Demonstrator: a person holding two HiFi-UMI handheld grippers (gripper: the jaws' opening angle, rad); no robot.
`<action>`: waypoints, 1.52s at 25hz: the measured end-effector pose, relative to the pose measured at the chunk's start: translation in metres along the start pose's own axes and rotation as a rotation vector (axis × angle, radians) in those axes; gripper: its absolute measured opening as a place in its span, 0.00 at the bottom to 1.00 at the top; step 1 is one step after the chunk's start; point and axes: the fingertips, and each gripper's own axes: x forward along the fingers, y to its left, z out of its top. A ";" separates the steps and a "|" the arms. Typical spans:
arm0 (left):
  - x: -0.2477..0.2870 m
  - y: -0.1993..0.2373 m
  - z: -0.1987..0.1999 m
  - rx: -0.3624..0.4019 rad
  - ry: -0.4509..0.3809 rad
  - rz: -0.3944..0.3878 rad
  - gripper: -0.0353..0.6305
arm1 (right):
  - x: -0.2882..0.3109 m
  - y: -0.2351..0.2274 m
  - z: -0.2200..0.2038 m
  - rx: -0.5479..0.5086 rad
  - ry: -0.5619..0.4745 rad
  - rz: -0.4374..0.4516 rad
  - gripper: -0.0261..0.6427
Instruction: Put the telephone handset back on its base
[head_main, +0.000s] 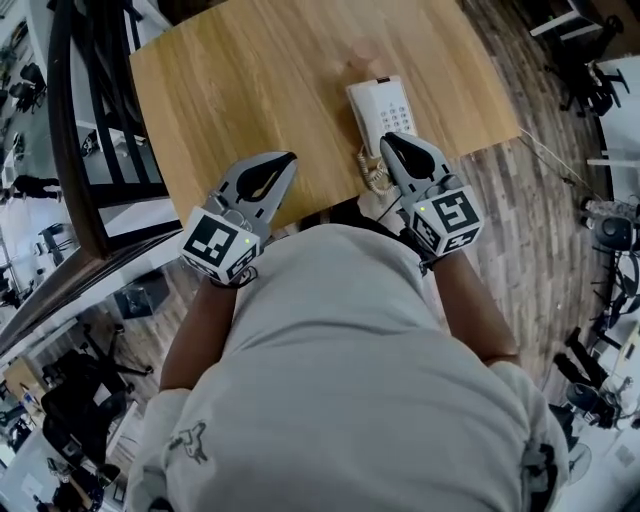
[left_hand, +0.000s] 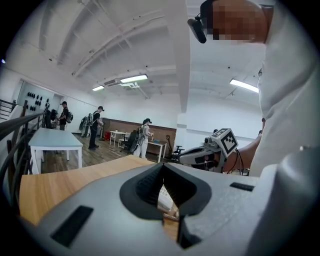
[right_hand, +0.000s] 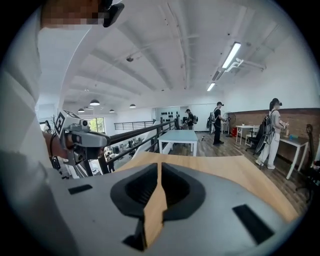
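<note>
A white telephone stands on the wooden table near its front right edge. Its handset looks laid along the left side of the base, and the coiled cord bunches at the near end. My right gripper hovers just in front of the phone, over the cord, jaws together and empty. My left gripper is held above the table's front edge to the left of the phone, also shut with nothing in it. In the left gripper view a sliver of the phone shows between the jaws.
The table's front edge lies just below both grippers, with my body right behind it. A black railing runs along the table's left side. Wood floor lies to the right. Several people stand by other tables farther off in the room.
</note>
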 end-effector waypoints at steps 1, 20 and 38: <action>-0.002 -0.002 0.001 0.006 -0.003 -0.002 0.06 | -0.004 0.003 0.002 -0.002 -0.011 -0.002 0.08; -0.016 -0.038 0.004 0.021 -0.014 -0.001 0.06 | -0.059 0.017 -0.001 0.023 -0.025 0.004 0.05; 0.039 -0.158 0.004 0.027 -0.017 0.131 0.06 | -0.174 -0.025 -0.025 -0.040 -0.058 0.166 0.05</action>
